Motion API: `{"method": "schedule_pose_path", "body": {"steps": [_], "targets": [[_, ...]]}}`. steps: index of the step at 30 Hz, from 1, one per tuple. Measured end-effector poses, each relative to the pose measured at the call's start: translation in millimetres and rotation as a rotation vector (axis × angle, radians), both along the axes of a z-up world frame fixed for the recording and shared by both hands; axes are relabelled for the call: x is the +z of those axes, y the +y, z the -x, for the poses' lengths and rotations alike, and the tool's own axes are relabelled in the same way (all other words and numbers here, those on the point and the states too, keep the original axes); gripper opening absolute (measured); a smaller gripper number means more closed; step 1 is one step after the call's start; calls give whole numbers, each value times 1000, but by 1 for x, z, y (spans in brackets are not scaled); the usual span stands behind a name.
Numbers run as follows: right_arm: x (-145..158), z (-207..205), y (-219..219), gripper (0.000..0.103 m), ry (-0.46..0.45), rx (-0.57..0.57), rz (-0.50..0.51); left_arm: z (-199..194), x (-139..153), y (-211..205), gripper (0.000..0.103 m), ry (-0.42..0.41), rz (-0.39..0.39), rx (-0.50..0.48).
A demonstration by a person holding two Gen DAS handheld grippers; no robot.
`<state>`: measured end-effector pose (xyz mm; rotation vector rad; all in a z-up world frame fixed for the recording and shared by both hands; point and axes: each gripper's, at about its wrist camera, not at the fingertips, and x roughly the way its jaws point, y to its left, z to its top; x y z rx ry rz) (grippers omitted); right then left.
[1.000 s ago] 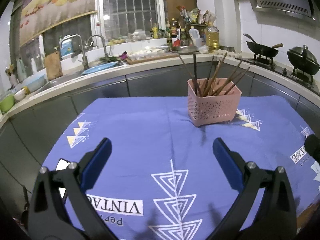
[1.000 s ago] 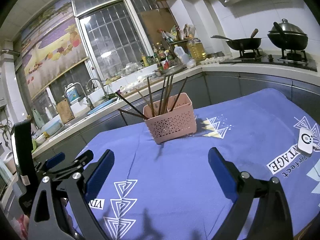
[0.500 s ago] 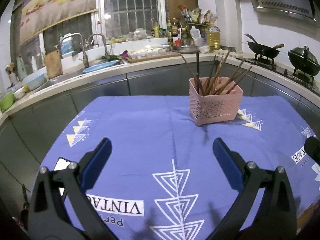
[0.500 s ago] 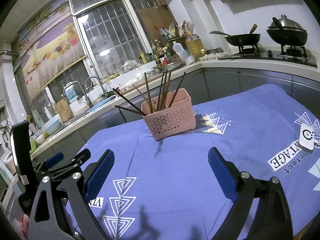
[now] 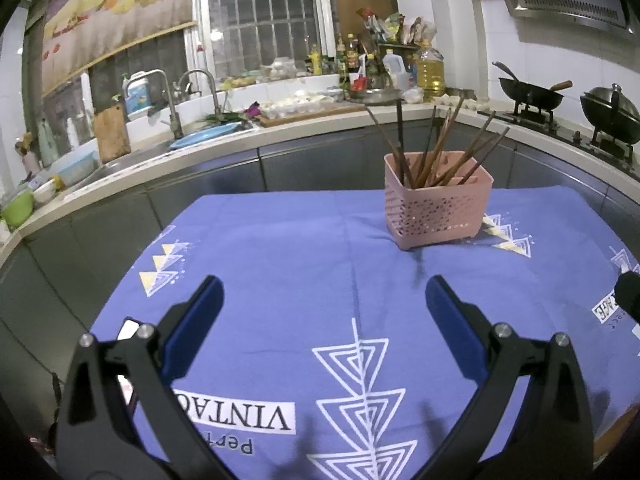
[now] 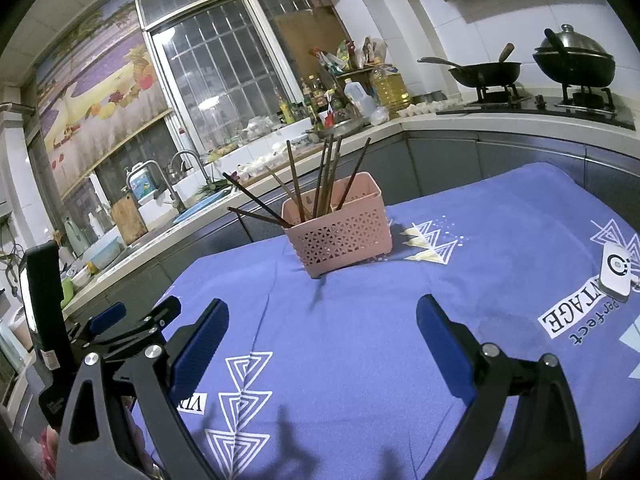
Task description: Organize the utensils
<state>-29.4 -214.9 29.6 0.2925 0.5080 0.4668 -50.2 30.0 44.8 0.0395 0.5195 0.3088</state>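
A pink perforated basket (image 5: pixel 438 206) (image 6: pixel 340 232) stands on the far side of the blue tablecloth (image 5: pixel 320 264) (image 6: pixel 460 280). Several brown chopsticks (image 5: pixel 444 152) (image 6: pixel 320 184) lean out of it at different angles. My left gripper (image 5: pixel 322 296) is open over the near part of the cloth, well short of the basket, with nothing between its blue pads. My right gripper (image 6: pixel 322 322) is open too, over the cloth and nearer than the basket, holding nothing. In the right wrist view the left gripper (image 6: pixel 132 316) shows at the far left.
A small white device (image 6: pixel 616 272) lies on the cloth at the right. A white card (image 5: pixel 128 328) sits at the cloth's left edge. Behind the table runs a counter with a sink (image 5: pixel 192 136), bottles (image 5: pixel 430 70) and two woks (image 5: pixel 528 94) on the stove.
Both views have shifted slightly and the basket sits a touch lower and to the right in the left wrist view. Both grippers stay open and empty.
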Motion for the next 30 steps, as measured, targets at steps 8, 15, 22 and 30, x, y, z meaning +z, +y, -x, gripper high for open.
{"method": "schedule_pose_path", "body": {"steps": [8,15,22,30], "targets": [[0,0,0,93,0,-2,1,5,2,0,97,-22,-14,15],[0,0,0,94,-2,-2,0,6,3,-1,97,-29,-34,34],[1,0,0,94,-5,-2,1,7,5,-2,97,-34,-51,39],[3,0,-1,93,-9,-1,2,7,5,-1,97,-38,-53,43]]}}
